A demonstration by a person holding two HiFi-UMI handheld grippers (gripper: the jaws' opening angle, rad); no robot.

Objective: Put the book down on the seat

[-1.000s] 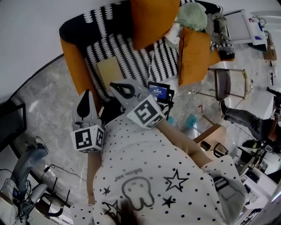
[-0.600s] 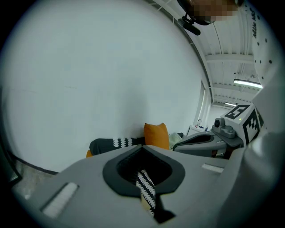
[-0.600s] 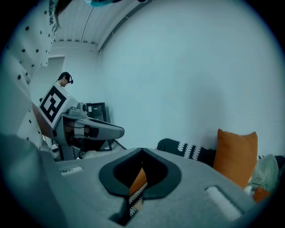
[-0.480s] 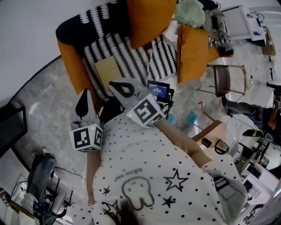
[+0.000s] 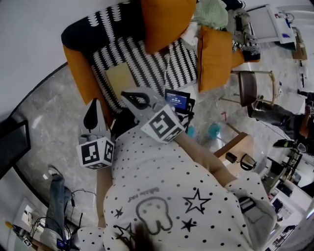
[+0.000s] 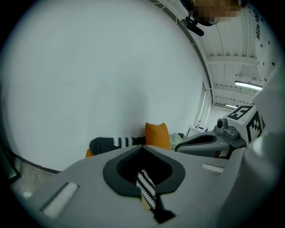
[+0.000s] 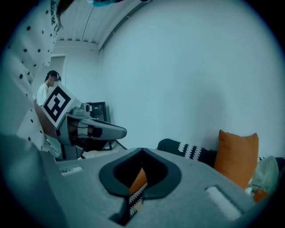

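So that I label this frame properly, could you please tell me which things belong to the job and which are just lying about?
Job: tan book, lying on the striped seat; left hand-held gripper and right hand-held gripper, both shut and empty.
Lying about: orange cushion, green bundle, stool.

The left gripper (image 6: 143, 148) had its grey jaws pressed together with nothing between them. Behind the tips only a dark teardrop opening stood clear, and through it showed a strip of black-and-white striped fabric (image 6: 147, 189). Beyond lay a black sofa back (image 6: 111, 143) edged with white zigzags, an orange cushion (image 6: 156, 135) upright just beside it — both against a plain white wall (image 6: 98, 75). The right gripper (image 6: 189, 144) reached in from the right, its marker cube (image 6: 245, 118) above.
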